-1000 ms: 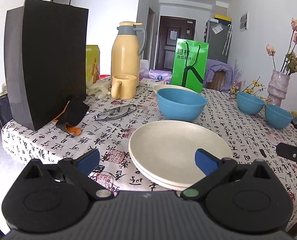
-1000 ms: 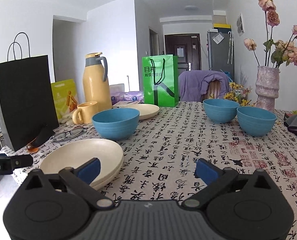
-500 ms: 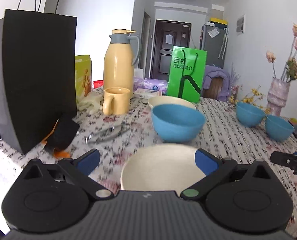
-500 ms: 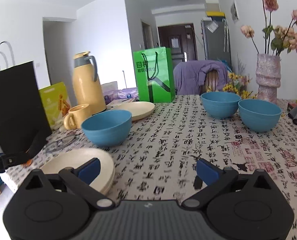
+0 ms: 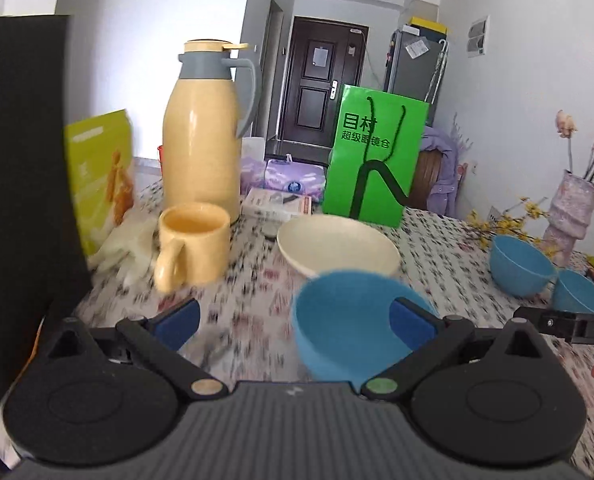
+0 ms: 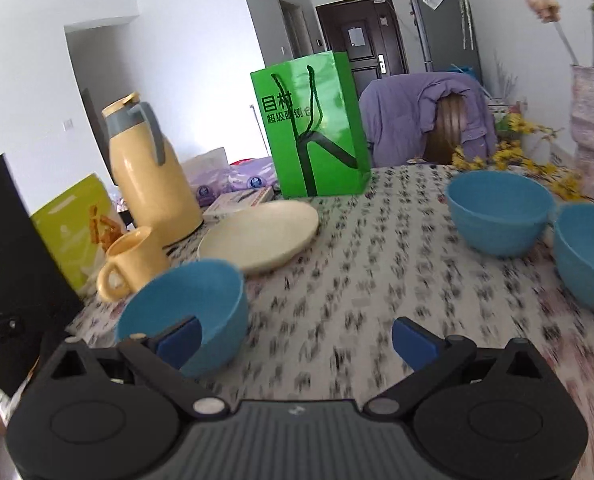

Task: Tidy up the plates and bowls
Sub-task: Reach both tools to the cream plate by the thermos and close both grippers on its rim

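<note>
The green paper bag (image 5: pixel 375 156) standing behind the cream plate (image 5: pixel 339 245) carries dark green Chinese print: two large characters, 目村, above a smaller line that reads roughly 超级眼镜仓. On the black bar (image 5: pixel 573 323) at the right edge of the left wrist view, right of the bag, white capitals read "DAS", cut off by the frame. Other labels are too blurred to read

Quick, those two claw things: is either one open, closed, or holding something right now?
Left gripper: open, holding nothing; the near blue bowl sits just ahead of its fingers.
Right gripper: open, holding nothing.
</note>
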{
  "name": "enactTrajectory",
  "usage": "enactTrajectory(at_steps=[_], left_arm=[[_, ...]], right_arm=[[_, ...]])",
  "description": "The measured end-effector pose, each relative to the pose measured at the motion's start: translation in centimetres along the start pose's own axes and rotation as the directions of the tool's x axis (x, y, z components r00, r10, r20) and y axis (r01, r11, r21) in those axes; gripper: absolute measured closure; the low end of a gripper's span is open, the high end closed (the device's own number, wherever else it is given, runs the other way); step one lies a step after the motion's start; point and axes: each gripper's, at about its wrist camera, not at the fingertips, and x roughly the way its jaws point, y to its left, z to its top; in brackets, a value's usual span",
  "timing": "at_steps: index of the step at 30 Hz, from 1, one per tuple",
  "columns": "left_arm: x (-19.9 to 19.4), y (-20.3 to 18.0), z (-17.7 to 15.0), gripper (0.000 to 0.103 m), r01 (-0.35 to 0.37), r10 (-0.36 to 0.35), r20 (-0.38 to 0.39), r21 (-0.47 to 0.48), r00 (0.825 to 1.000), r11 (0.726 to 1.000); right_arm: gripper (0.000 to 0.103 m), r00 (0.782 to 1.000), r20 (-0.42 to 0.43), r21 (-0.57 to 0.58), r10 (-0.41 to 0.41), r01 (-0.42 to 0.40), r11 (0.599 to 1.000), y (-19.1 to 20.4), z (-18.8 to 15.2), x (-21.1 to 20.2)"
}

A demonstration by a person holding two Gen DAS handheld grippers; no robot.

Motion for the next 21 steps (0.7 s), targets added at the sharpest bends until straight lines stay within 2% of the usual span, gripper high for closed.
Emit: enactTrajectory(at_steps=[3,7,10,14,16,18,21], left_arm=[[4.2,0.5,2.6,0.002,0.026,-0.025,-0.018,0.018,1.0,1.0],[10.2,1.0,5.7,0.008,0.047,-0.046,-0.09,0.01,0.995,0.999],[14.4,1.2,7.3,0.011,0.076,-0.08,-0.155,-0.03,0.985,0.997],[19.5,0.7,8.6,0.018,0.059,-0.063,-0.209,-0.024,0.976,0.998],[22.1,0.0,8.5,0.035,0.015,-0.013,-0.251,0.003,0.968,1.0],[24.5,-0.5,8.1,0.037,-0.008,0.018,-0.294,0.034,0.956,0.999],[26.9,-1.0,7.3,0.04,-0.039,0.056,-0.319,0.06,0.946,0.997]], right_arm=[[0.003,1.0,-0.015,-0.014,0.027,-0.027,1.0,0.1,2.9,3.3],[0.003,0.998,-0.043,-0.048,0.051,-0.053,0.997,0.6,6.4,8.1],[0.006,0.995,-0.071,-0.018,0.067,-0.068,0.998,0.2,8.5,12.1],[0.012,0.992,-0.11,0.042,0.061,-0.056,0.998,-0.8,10.0,17.5],[0.019,0.989,-0.141,0.053,0.045,-0.038,0.998,-1.2,10.1,20.2],[0.026,0.985,-0.168,0.063,0.035,-0.024,0.998,-1.7,9.9,22.1],[0.04,0.981,-0.193,0.069,0.01,0.004,0.998,-2.3,9.4,24.6]])
